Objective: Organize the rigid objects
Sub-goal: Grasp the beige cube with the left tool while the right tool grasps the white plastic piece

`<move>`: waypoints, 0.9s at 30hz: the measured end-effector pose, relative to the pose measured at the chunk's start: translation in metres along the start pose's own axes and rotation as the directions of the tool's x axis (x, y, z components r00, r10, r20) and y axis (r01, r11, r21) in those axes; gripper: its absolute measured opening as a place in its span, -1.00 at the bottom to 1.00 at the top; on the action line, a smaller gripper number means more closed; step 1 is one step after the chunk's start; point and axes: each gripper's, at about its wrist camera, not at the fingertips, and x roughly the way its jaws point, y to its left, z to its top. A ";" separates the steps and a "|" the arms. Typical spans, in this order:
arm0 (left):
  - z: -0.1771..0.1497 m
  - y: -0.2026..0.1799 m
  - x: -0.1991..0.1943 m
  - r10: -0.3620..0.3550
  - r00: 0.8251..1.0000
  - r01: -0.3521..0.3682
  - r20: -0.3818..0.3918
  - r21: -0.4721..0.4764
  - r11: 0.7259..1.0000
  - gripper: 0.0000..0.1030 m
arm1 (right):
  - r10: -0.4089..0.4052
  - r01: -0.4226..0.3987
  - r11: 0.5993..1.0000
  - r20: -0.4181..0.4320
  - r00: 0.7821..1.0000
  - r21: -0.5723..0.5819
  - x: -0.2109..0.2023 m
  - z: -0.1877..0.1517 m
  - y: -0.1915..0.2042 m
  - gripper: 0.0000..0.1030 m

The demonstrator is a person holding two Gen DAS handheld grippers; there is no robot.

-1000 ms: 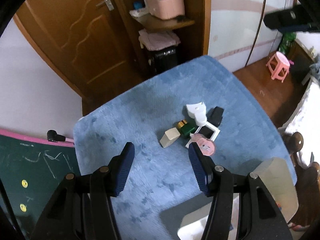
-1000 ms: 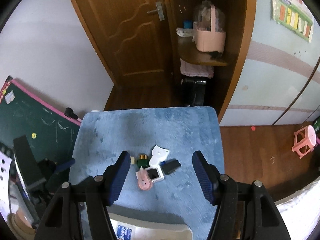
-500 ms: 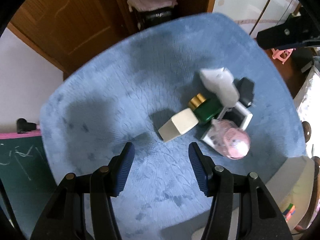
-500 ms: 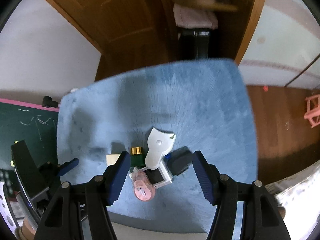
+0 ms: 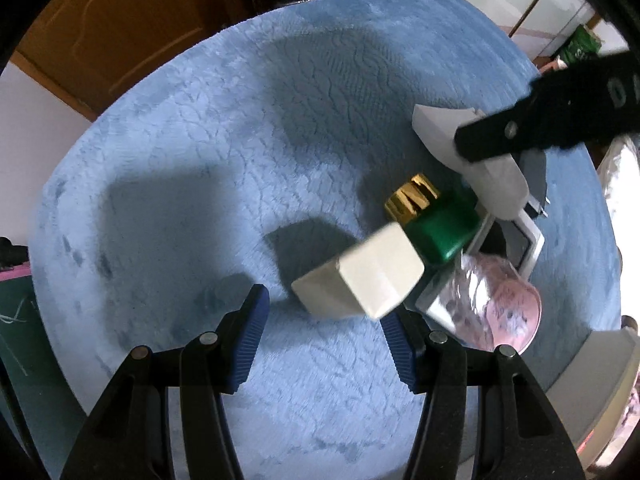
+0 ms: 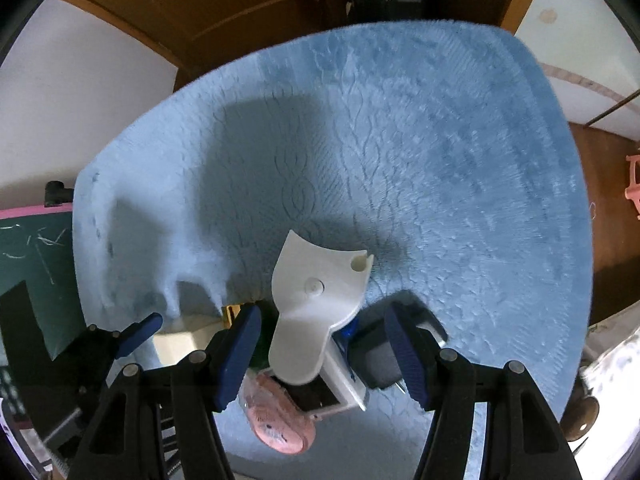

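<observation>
Both claws gape, holding nothing. Left claw (image 5: pixel 322 322) hangs just below the cream block (image 5: pixel 360 278). Right claw (image 6: pixel 320 354) straddles the white plastic piece (image 6: pixel 316 308), which hides the pile beneath at lower centre of the blue worktop (image 6: pixel 440 140).

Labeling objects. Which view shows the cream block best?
Left wrist: the cream block lies in full view just ahead of the open left gripper. Right wrist shows only part of it, behind the right gripper's finger.

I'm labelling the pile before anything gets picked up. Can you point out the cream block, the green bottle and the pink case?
cream block (image 5: pixel 372 276): left wrist view, on its broad top face.
green bottle (image 5: pixel 444 228): left wrist view, on its green body.
pink case (image 6: pixel 276 420): right wrist view, on its pink side.
</observation>
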 end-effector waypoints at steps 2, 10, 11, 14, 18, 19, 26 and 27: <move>0.002 0.000 0.002 -0.005 1.000 0.005 0.010 -0.012 1.000 0.16 | 0.010 -0.010 1.000 -0.018 1.000 0.002 0.009 0.000 0.002 0.27; 0.006 0.001 0.008 0.003 0.999 -0.002 0.033 -0.041 0.999 0.17 | -0.009 0.010 1.000 -0.039 0.999 0.019 0.034 0.003 0.011 0.26; 0.006 0.002 0.008 0.001 0.999 0.001 0.032 -0.047 0.999 0.16 | -0.022 0.023 1.000 -0.037 0.999 0.019 0.036 0.003 0.012 0.23; 0.008 0.008 0.010 -0.013 0.999 0.016 0.036 -0.076 0.997 0.16 | -0.062 0.062 0.998 -0.046 0.997 0.009 0.045 0.004 0.019 0.06; 0.009 0.028 0.007 -0.047 0.998 0.053 0.043 -0.142 0.988 0.16 | -0.110 0.110 0.994 -0.034 0.993 -0.004 0.052 0.004 0.035 0.04; 0.009 0.032 0.006 -0.065 0.997 0.072 0.047 -0.167 0.983 0.16 | -0.118 0.117 0.993 -0.028 0.993 -0.007 0.052 0.003 0.037 0.04; 0.021 0.049 0.001 -0.103 0.992 0.118 0.067 -0.278 0.953 0.16 | -0.110 0.110 0.994 0.023 0.994 -0.003 0.044 -0.001 0.039 0.03; 0.022 0.050 0.002 -0.107 0.992 0.121 0.063 -0.288 0.950 0.16 | -0.103 0.103 0.995 0.026 0.994 -0.001 0.042 -0.002 0.038 0.03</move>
